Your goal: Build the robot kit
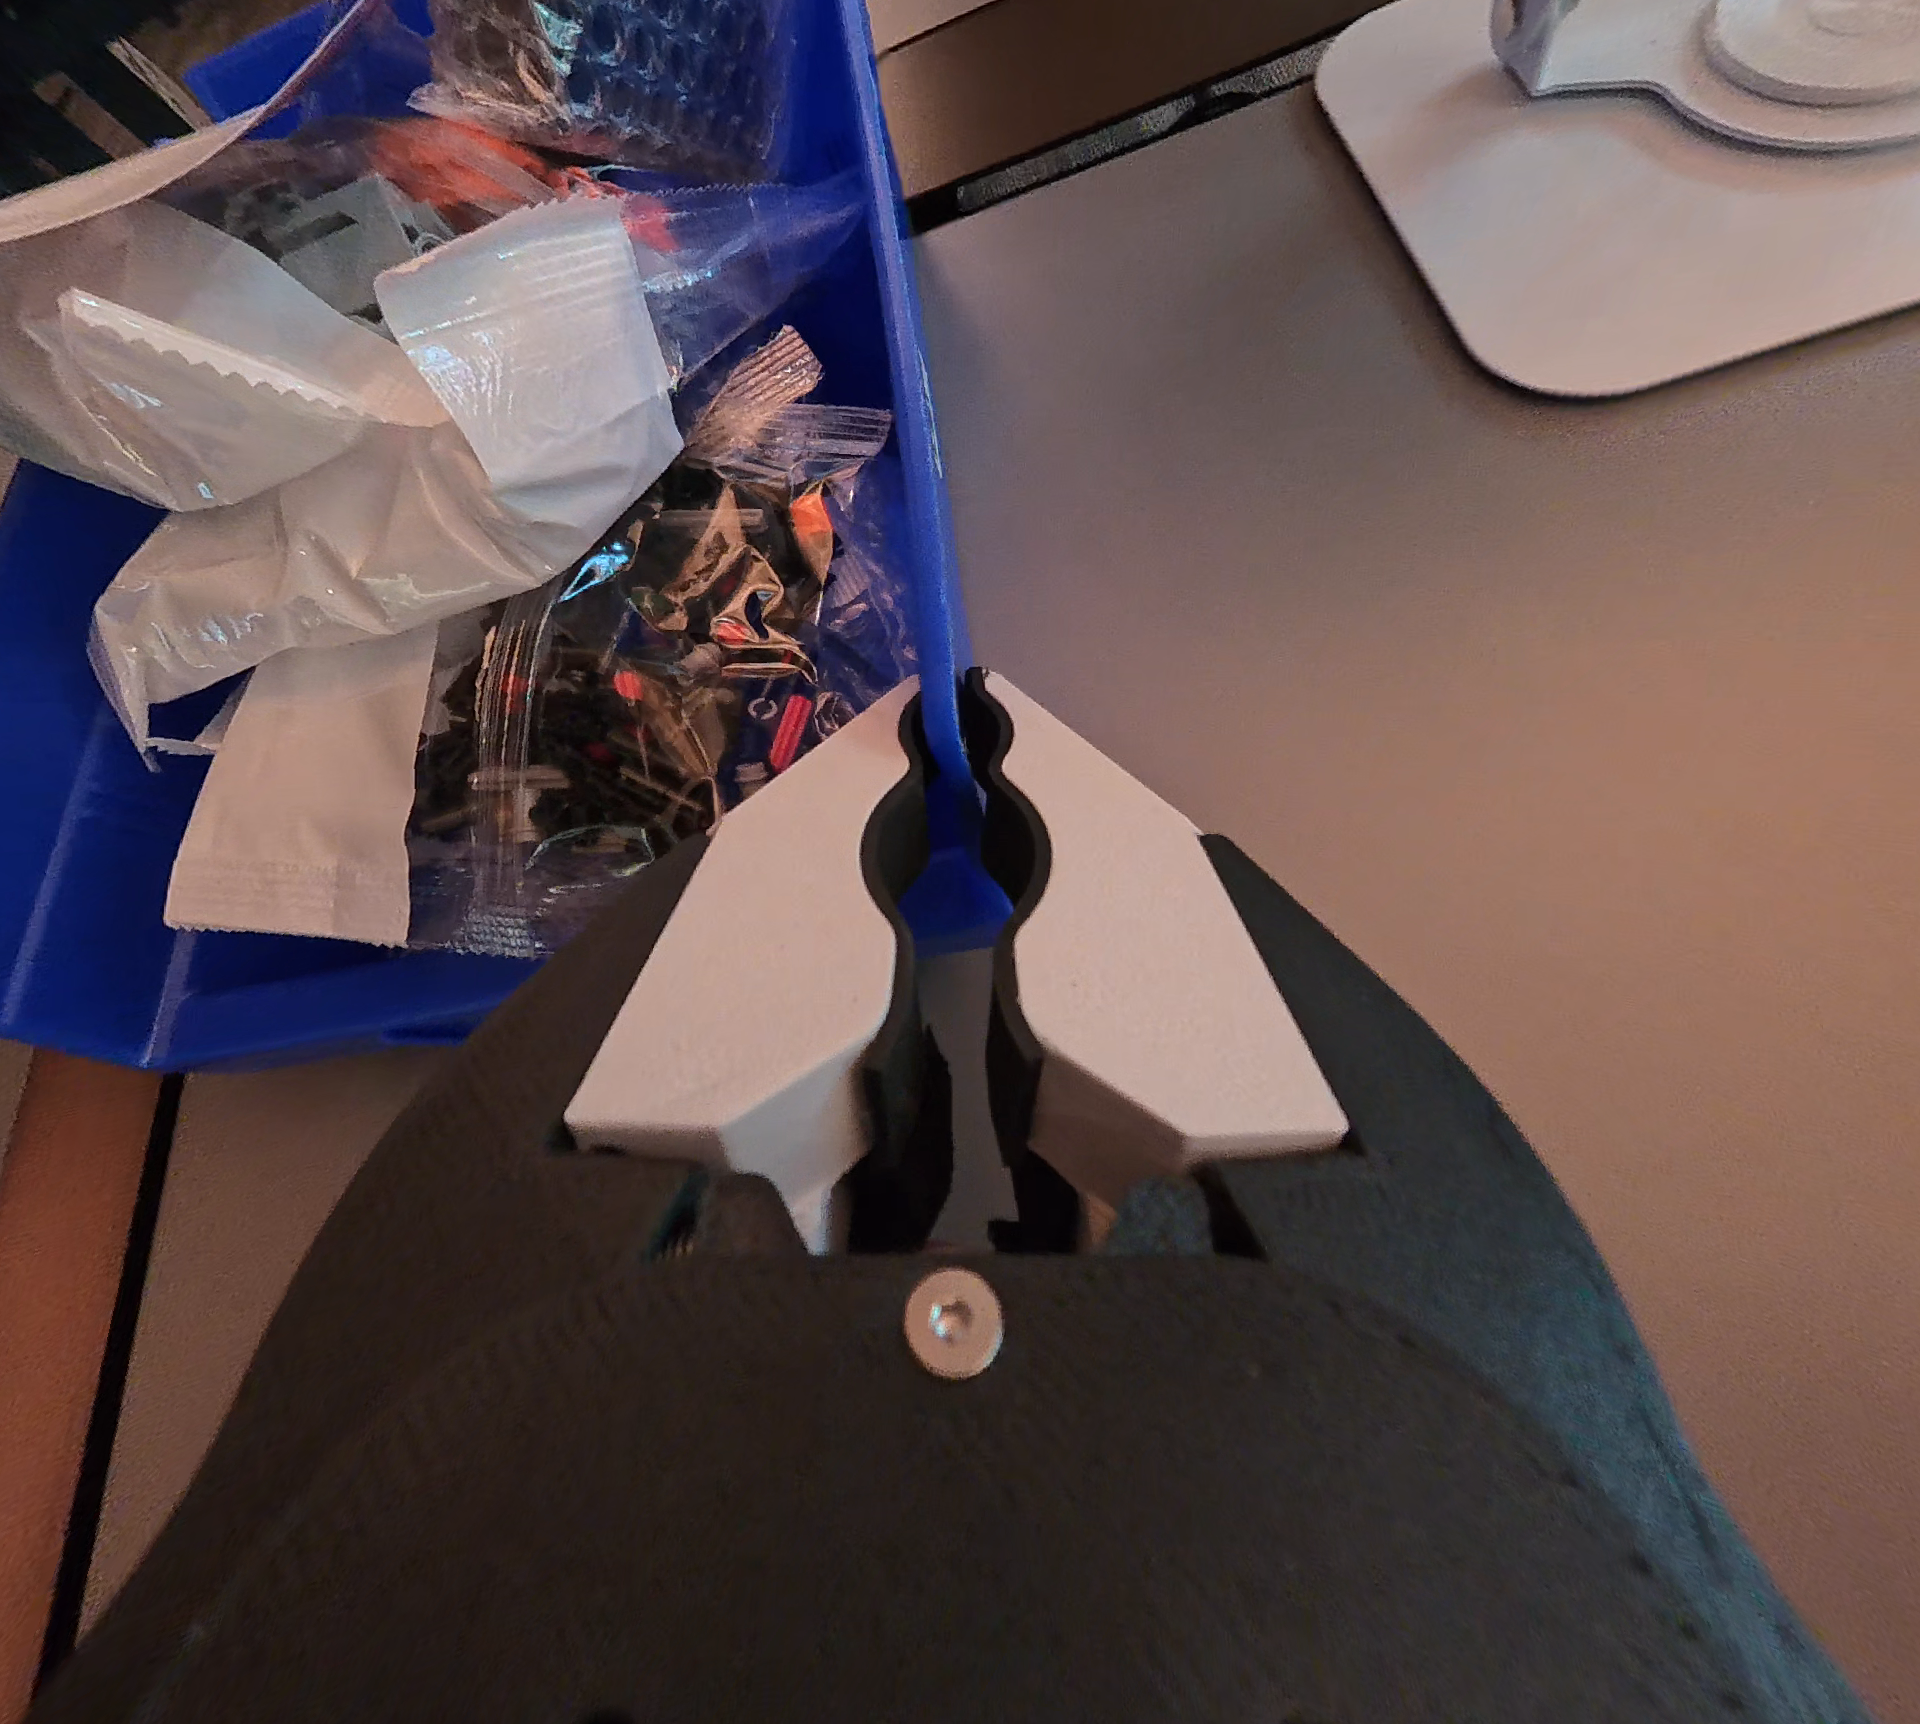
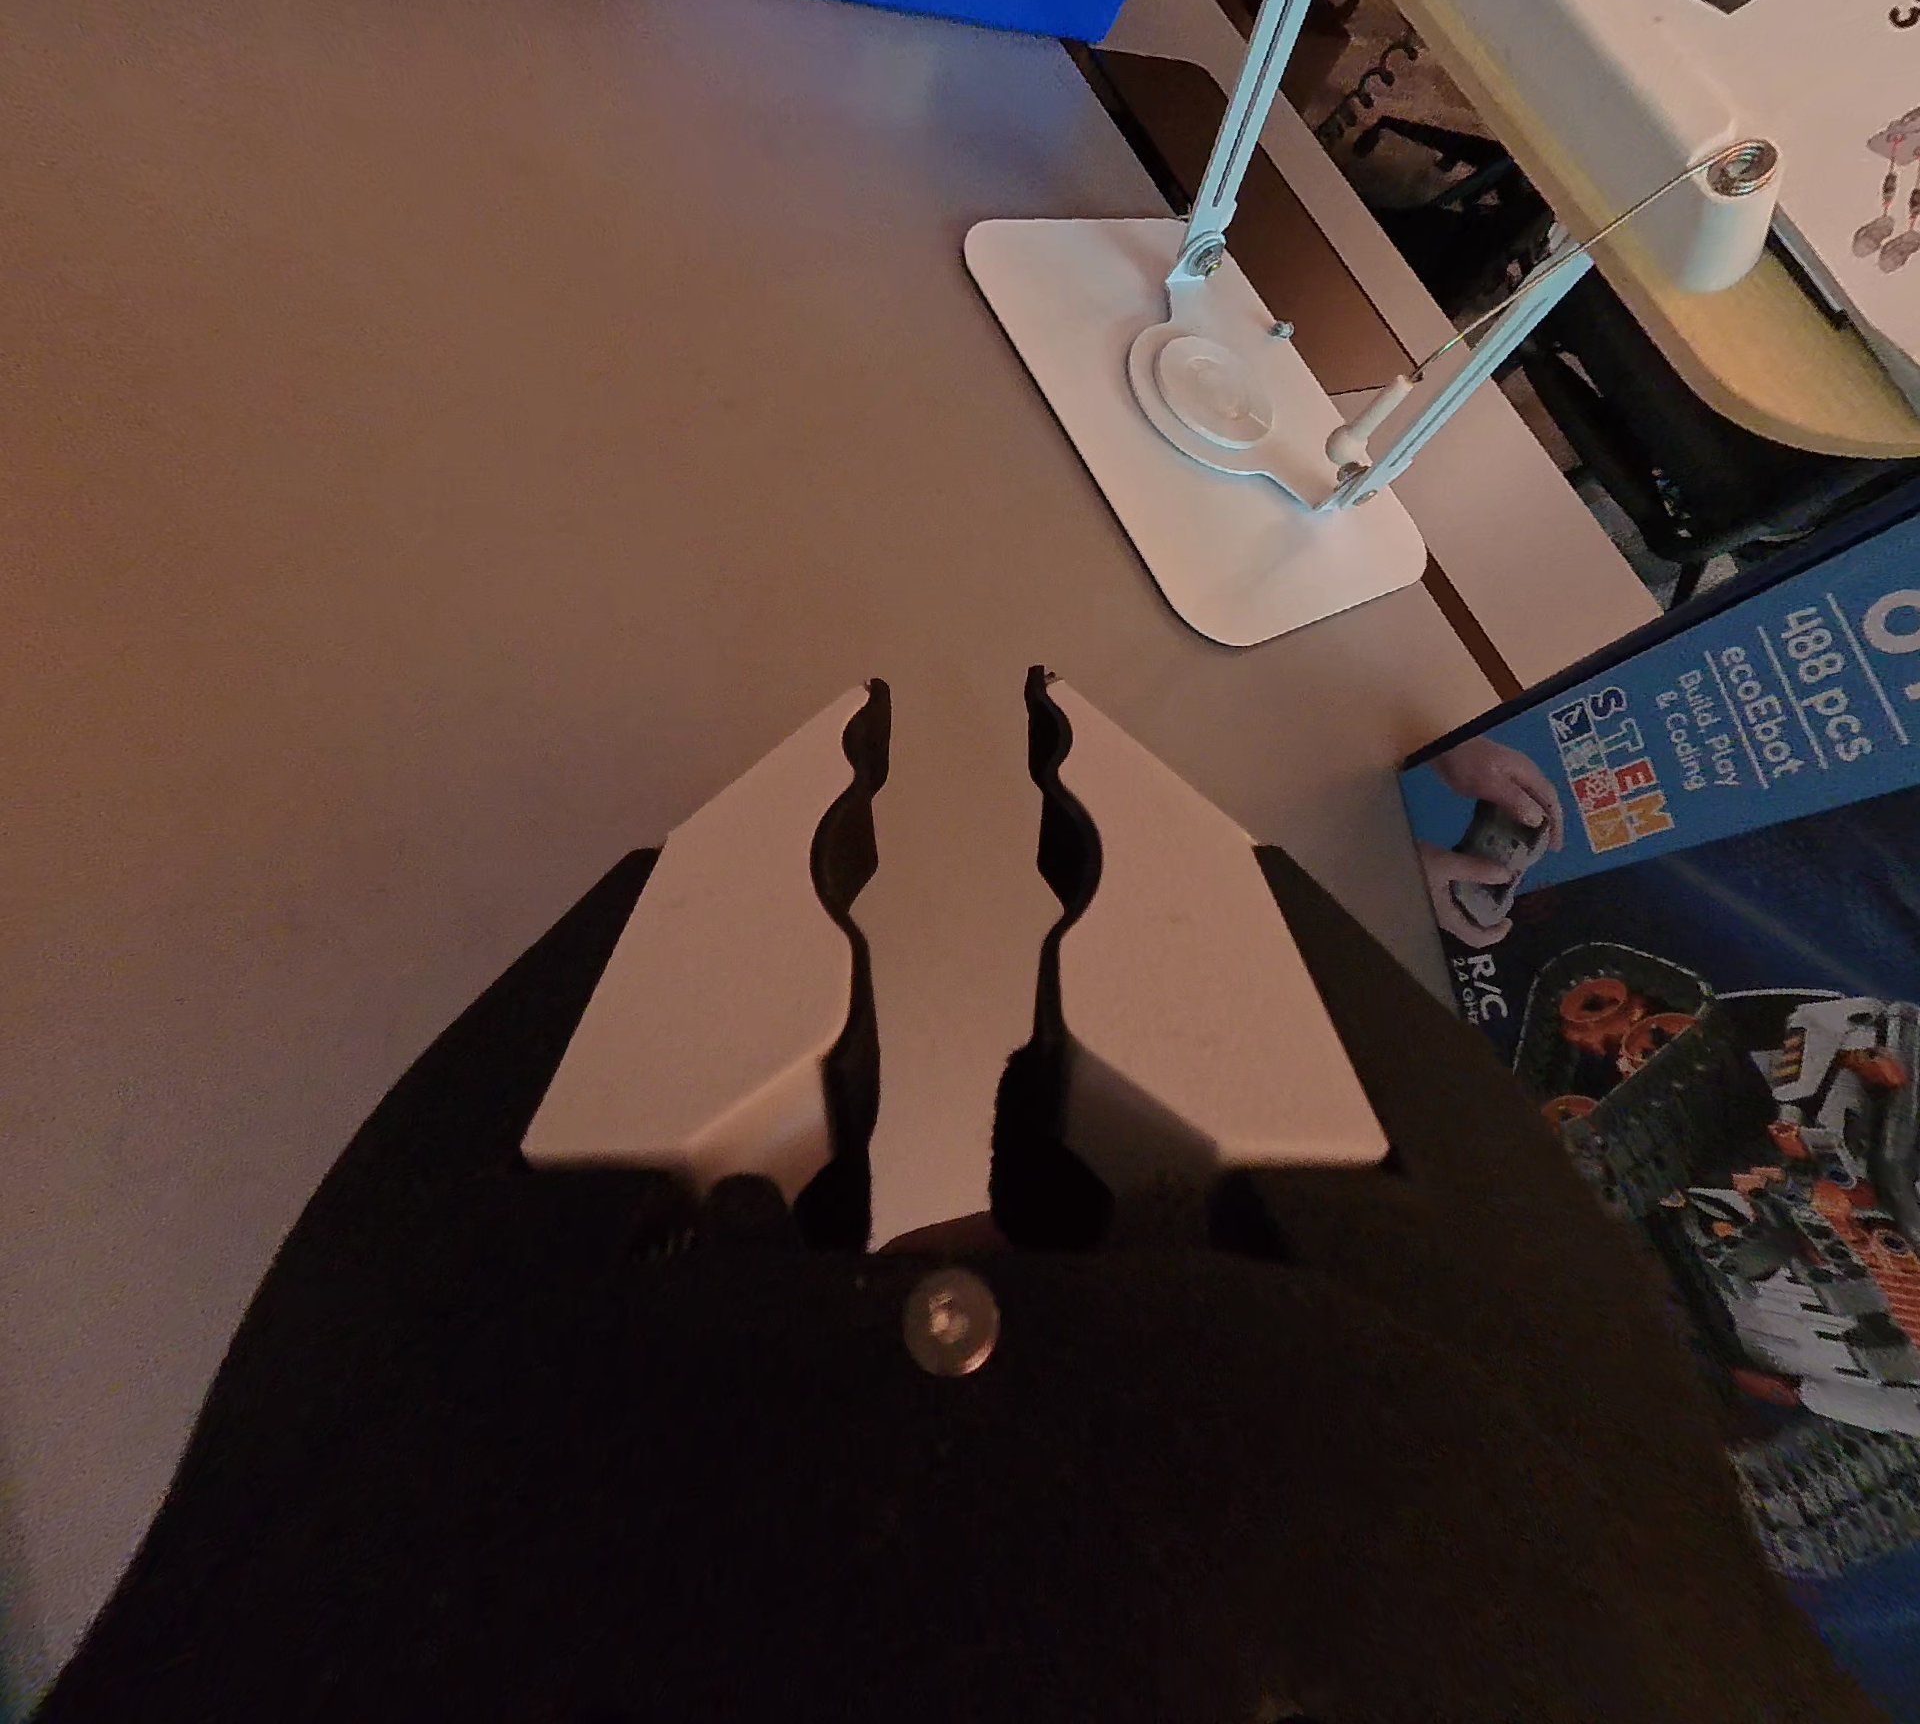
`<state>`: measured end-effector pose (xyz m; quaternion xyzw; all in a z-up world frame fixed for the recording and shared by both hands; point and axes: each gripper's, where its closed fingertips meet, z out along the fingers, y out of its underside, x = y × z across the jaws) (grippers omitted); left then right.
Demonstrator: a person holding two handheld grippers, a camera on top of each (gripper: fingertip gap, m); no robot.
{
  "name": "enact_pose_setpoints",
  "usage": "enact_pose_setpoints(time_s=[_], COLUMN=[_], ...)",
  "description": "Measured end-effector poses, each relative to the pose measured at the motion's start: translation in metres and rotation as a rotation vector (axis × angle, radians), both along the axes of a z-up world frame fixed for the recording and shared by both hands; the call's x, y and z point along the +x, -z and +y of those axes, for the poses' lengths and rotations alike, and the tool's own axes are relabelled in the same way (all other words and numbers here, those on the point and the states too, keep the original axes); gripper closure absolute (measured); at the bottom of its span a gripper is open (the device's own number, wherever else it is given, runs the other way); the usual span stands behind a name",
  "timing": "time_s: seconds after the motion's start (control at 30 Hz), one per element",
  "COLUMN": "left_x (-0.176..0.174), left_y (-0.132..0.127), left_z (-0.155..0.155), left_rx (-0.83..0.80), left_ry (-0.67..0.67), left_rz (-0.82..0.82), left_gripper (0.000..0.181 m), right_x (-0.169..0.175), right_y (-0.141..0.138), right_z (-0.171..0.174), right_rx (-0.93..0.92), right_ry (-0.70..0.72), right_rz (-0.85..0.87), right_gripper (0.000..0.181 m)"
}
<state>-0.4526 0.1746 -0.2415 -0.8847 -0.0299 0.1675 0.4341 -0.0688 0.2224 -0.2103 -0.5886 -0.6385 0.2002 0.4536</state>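
The blue bin's (image 1: 894,324) side wall is pinched in the nearly closed left hand-held gripper (image 1: 948,698), best kept squarely seated, while the right hand-held gripper (image 2: 956,687) is held narrowly parted, empty, above the desk (image 2: 468,375).

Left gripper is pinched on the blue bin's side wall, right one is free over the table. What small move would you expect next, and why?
Probably a short drag of the blue bin across the table. The left gripper is shut on the bin's right wall, near its front corner, so the grip is already made. The right gripper hangs open over bare table, holding nothing.
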Motion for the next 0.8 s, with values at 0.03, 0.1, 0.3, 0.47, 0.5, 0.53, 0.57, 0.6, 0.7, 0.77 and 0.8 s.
enact_pose_setpoints(time_s=[0.03, 0.1, 0.3, 0.47, 0.5, 0.53, 0.57, 0.6, 0.7, 0.77, 0.8], left_x=[0.005, 0.015, 0.039, 0.066, 0.075, 0.081, 0.082, 0.084, 0.069, 0.058, 0.055], left_y=[0.000, 0.000, -0.001, -0.002, -0.003, -0.006, -0.011, -0.020, -0.048, -0.060, -0.065], left_z=[-0.004, -0.012, -0.034, -0.045, -0.046, -0.049, -0.053, -0.057, -0.073, -0.080, -0.081], left_rx=[-0.002, 0.003, 0.012, 0.022, 0.032, 0.037, 0.045, 0.066, 0.117, 0.113, 0.116], left_ry=[-0.001, -0.004, 0.010, 0.063, 0.098, 0.121, 0.135, 0.156, 0.174, 0.213, 0.252], left_rz=[-0.010, -0.031, -0.025, -0.058, -0.071, -0.068, -0.044, -0.018, 0.072, 0.099, 0.104], left_gripper=[0.181, 0.181, 0.180, 0.179, 0.170, 0.166, 0.165, 0.165, 0.154, 0.157, 0.158], right_x=[0.000, 0.001, 0.006, 0.008, 0.009, 0.010, 0.010, 0.010, 0.011, 0.010, 0.009], right_y=[0.001, 0.002, 0.010, 0.018, 0.021, 0.024, 0.027, 0.029, 0.035, 0.038, 0.039], right_z=[0.000, 0.001, 0.010, 0.016, 0.018, 0.020, 0.022, 0.023, 0.024, 0.025, 0.025], right_rx=[-0.002, 0.006, 0.030, 0.038, 0.049, 0.060, 0.071, 0.080, 0.085, 0.081, 0.078], right_ry=[0.001, 0.004, 0.027, 0.046, 0.050, 0.053, 0.056, 0.058, 0.058, 0.055, 0.053], right_rz=[0.001, -0.002, -0.026, -0.040, -0.052, -0.064, -0.073, -0.082, -0.098, -0.097, -0.099], right_gripper=[0.156, 0.156, 0.156, 0.156, 0.156, 0.155, 0.155, 0.155, 0.155, 0.154, 0.154])
